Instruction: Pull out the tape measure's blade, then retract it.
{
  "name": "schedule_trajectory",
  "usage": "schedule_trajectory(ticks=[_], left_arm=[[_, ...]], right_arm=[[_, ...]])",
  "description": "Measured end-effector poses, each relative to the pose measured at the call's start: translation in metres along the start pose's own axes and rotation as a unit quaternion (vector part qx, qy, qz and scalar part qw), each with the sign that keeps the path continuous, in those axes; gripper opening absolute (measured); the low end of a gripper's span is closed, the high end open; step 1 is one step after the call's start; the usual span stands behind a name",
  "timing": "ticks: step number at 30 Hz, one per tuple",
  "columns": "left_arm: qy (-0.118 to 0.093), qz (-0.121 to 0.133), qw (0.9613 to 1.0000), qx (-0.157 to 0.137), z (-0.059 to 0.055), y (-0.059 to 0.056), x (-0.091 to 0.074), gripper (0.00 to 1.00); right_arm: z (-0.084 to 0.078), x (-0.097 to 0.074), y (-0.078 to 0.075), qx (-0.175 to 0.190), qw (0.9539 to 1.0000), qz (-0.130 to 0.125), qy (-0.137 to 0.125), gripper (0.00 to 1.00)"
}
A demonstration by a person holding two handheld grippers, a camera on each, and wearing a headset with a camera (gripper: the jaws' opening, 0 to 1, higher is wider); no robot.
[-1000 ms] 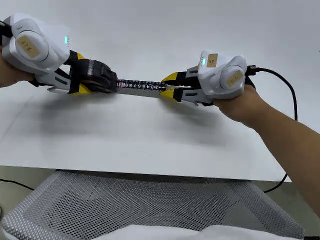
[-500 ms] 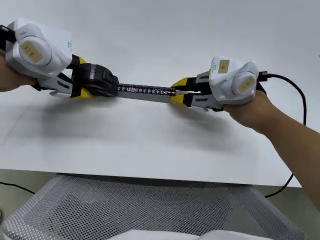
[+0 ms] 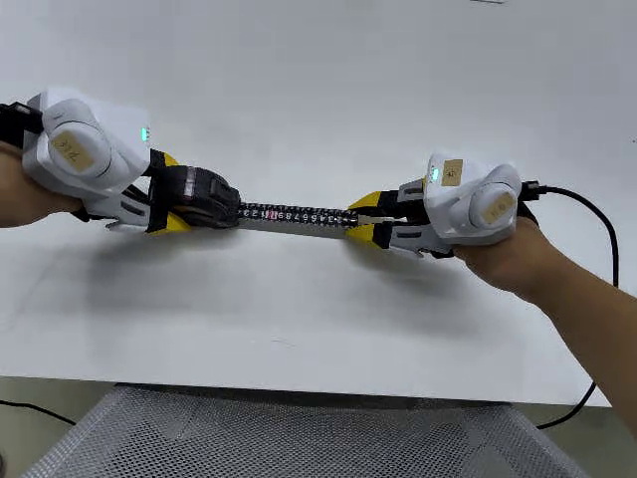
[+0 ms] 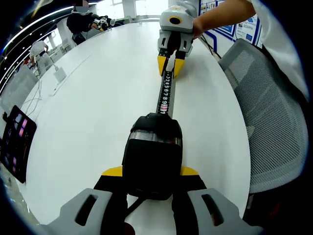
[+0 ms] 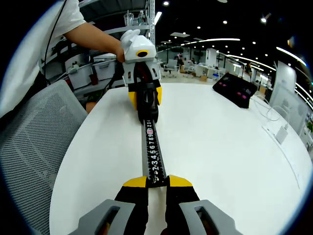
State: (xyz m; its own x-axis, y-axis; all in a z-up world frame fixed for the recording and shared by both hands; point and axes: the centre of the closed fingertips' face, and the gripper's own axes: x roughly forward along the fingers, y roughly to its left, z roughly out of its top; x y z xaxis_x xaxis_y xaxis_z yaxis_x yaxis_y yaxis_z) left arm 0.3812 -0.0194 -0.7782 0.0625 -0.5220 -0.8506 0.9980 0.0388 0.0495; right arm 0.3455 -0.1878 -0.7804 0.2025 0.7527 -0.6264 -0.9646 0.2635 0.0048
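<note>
Head view: grips the black tape measure case (image 3: pixel 204 197) in the left gripper (image 3: pixel 184 196), pinches the blade (image 3: pixel 294 214) tip tight in the right gripper (image 3: pixel 360 217), apparently holding both clear of the white table (image 3: pixel 299 90). Judging the pull partly done: draw the right gripper straight along the blade's line, keep the case square, avoid twist. Plenty of bare tabletop rightward and beyond; mind the near edge, mesh chair (image 3: pixel 299 438), cable (image 3: pixel 597 229).
</note>
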Motion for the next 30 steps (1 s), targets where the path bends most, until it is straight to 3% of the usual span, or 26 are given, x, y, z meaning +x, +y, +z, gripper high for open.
schedule_trajectory(ticks=[30], left_arm=[[0.002, -0.003, 1.0, 0.002, 0.0, -0.002, 0.0, 0.3]], right_arm=[[-0.022, -0.02, -0.004, 0.006, 0.9998, -0.014, 0.016, 0.08]])
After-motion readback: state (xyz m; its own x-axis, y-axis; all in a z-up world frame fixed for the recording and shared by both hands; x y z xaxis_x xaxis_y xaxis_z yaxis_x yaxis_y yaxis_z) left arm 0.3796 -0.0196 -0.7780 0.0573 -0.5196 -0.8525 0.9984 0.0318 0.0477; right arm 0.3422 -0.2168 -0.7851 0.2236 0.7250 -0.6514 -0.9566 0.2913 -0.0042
